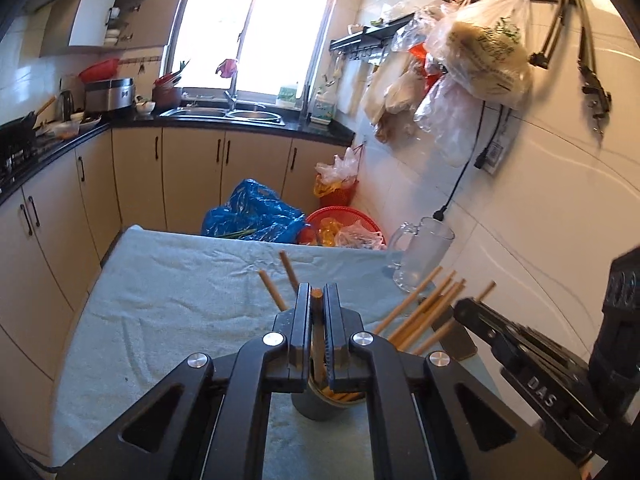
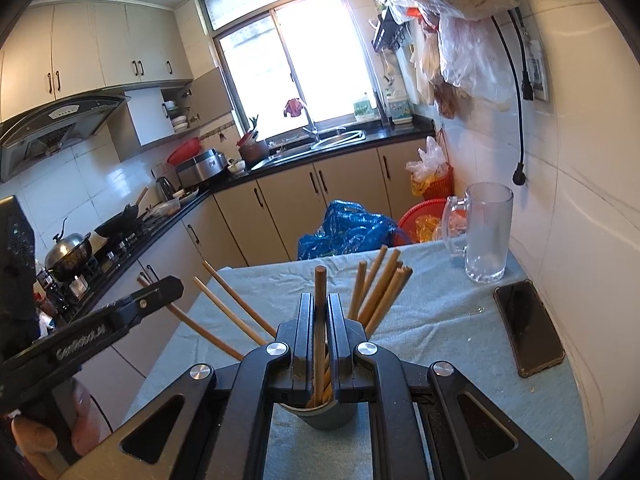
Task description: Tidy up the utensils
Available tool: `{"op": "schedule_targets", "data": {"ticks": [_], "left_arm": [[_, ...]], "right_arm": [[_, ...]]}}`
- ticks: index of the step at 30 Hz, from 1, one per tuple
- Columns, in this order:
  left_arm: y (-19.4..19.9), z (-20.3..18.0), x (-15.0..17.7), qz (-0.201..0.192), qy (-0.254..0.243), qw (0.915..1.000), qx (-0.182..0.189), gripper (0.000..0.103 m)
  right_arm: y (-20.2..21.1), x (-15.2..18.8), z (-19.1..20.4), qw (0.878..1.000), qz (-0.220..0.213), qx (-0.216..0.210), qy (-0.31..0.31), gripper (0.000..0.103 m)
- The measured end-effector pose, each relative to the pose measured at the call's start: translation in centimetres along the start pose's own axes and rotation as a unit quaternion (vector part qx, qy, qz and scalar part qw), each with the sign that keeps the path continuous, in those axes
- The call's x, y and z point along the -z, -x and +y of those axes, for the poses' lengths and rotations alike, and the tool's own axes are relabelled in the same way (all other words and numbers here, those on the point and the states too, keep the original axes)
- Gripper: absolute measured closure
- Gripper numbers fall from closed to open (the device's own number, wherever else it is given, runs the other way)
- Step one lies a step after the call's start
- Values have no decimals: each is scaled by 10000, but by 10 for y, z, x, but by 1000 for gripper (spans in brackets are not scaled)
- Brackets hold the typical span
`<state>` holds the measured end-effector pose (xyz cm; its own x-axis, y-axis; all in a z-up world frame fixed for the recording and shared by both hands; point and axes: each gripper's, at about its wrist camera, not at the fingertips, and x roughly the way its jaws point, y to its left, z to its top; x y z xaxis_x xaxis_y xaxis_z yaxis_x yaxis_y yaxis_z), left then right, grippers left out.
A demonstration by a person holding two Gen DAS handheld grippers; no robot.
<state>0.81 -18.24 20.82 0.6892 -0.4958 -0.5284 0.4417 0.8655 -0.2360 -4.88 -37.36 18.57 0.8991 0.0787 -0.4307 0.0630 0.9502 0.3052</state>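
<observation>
Both my black grippers, left [image 1: 317,300] and right [image 2: 320,305], pinch one brown wooden chopstick [image 2: 319,322] apiece (possibly the same stick), upright over the grey cup [image 2: 329,416]; other chopsticks [image 2: 380,288] lean inside, glass mug [image 2: 486,232] and black phone [image 2: 528,328] beyond.

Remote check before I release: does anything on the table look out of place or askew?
The chopsticks in the grey cup splay out in all directions instead of standing bundled. A black phone and a paperclip lie on the cloth near the glass mug; none is a utensil. No spill or damage shows.

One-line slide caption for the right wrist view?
Right gripper clamps one chopstick upright over the grey cup of chopsticks.
</observation>
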Motion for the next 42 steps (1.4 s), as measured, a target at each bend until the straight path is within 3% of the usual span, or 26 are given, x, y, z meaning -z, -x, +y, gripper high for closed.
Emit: {"op": "schedule_targets", "data": {"ticks": [16,33,36,38,39,41,42], "left_arm": [[-3,-23,32,108,-601,9976,-326,97],[0,-16,36,168,-483,9979,-386,96],[6,-13,36,117,-383,9984,-394,96],[12,-11,35,90,-355,9987,-353,94],[16,-10,34,52,-328,9988,-348,92],[24,-7,32,-36,-251,9990,-359,71],[30,-5,30,-119,-180,9991,-370,66]], "right_arm": [[-12,13,-4,9997,221,100,59,96],[-13,11,-1,9995,220,174,121,95],[-12,11,0,9996,200,192,97,79],[-10,9,-1,9997,139,194,67,62],[-8,8,0,9997,113,199,63,61],[-4,6,0,9997,70,204,70,61],[-1,4,1,9998,44,208,69,60]]}}
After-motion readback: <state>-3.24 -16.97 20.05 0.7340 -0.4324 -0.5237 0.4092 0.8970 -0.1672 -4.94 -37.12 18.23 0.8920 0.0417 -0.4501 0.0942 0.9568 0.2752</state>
